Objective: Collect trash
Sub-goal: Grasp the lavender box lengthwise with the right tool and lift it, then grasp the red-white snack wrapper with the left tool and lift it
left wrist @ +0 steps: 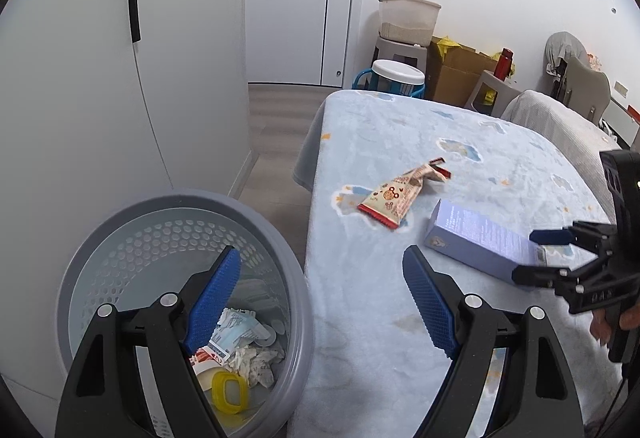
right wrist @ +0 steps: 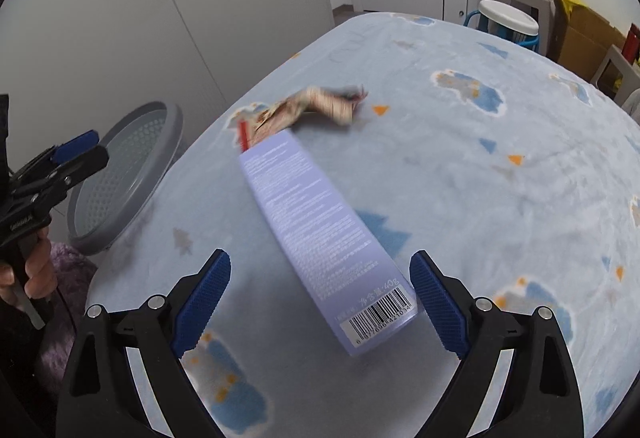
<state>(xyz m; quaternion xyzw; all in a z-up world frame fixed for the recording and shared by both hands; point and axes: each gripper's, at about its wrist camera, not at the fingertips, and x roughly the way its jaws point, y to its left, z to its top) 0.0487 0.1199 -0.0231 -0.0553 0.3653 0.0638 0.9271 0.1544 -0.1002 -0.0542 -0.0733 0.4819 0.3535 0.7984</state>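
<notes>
right gripper (right wrist: 320, 302): spread, straddling box (right wrist: 320, 230) end, lined up to grab
left gripper (left wrist: 320, 298): spread, empty, by bin (left wrist: 80, 278)

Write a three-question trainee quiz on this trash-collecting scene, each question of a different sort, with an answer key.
1. True or false: the right gripper is shut on the purple box.
2. Multiple choice: where is the snack wrapper lying? A. in the grey bin B. on the blue blanket C. between the left gripper's fingers
3. Short answer: which gripper is nearer the purple box?

Key
1. False: its jaws are open, one on each side of the box's barcode end.
2. B.
3. The right gripper; the left gripper hangs open over the bin's edge.
</notes>
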